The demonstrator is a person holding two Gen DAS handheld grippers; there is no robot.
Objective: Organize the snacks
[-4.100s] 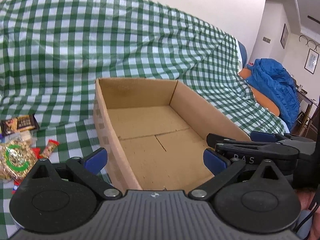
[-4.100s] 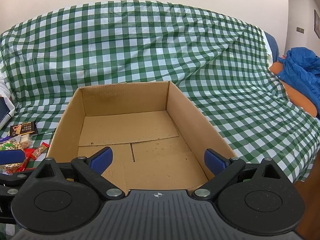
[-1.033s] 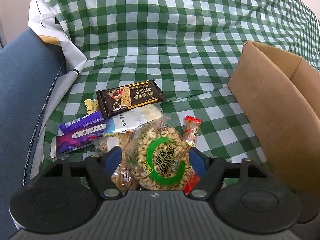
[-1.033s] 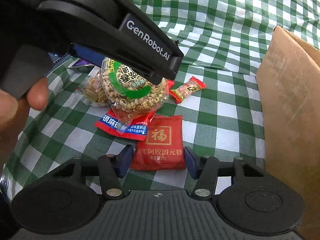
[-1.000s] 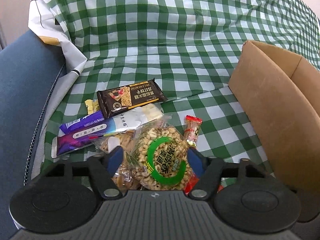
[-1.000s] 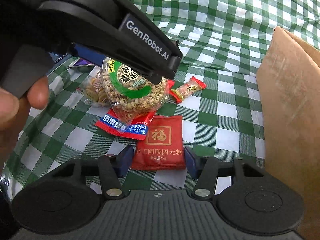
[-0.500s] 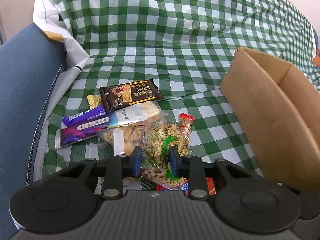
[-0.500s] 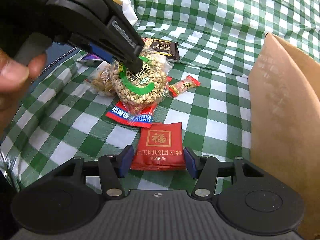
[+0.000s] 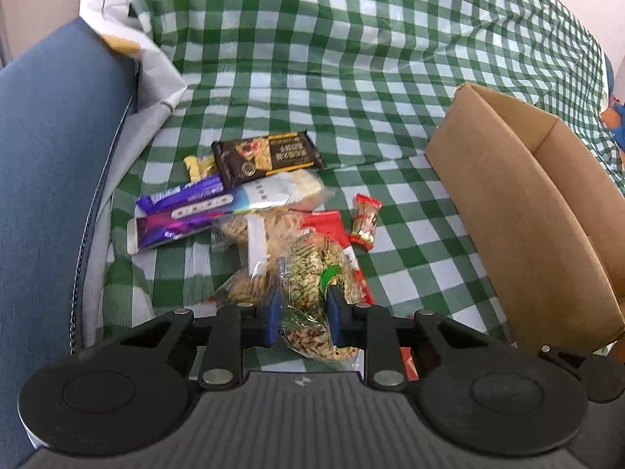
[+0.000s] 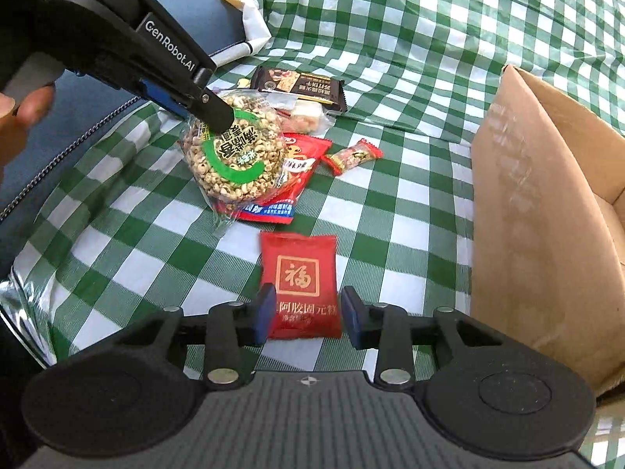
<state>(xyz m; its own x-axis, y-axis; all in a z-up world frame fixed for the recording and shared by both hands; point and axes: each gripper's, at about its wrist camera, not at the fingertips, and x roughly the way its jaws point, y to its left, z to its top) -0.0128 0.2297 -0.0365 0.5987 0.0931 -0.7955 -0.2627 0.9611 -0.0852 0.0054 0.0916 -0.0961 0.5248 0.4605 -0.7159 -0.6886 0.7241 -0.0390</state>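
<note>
Left tool (image 9: 302, 318) has the round bag of puffed grain (image 9: 312, 273) pinched between its blue pads, jaws closing on it; in the right wrist view the bag (image 10: 234, 160) hangs from the tool tip (image 10: 213, 111), just above the snack pile. Bag is clear film, pale puffed grains, green ring label with dark print.

Right tool (image 10: 306, 314) straddles the lower end of the red square packet (image 10: 300, 285); jaws closing, pads just beside its edges, can't tell if they touch. Packet lies flat on the green-checked cloth (image 10: 390, 39), gold framed character on the front.

Cardboard box (image 10: 539, 234) stands to the right of the pile, open top; its inside is mostly hidden, nothing visible in the part that shows.

Rest of the pile on the cloth: dark chocolate bar (image 9: 267, 158), purple wrapper (image 9: 183, 211), red sachet (image 10: 289, 172) under the grain bag, small red candy (image 10: 353, 156) just beside it.
</note>
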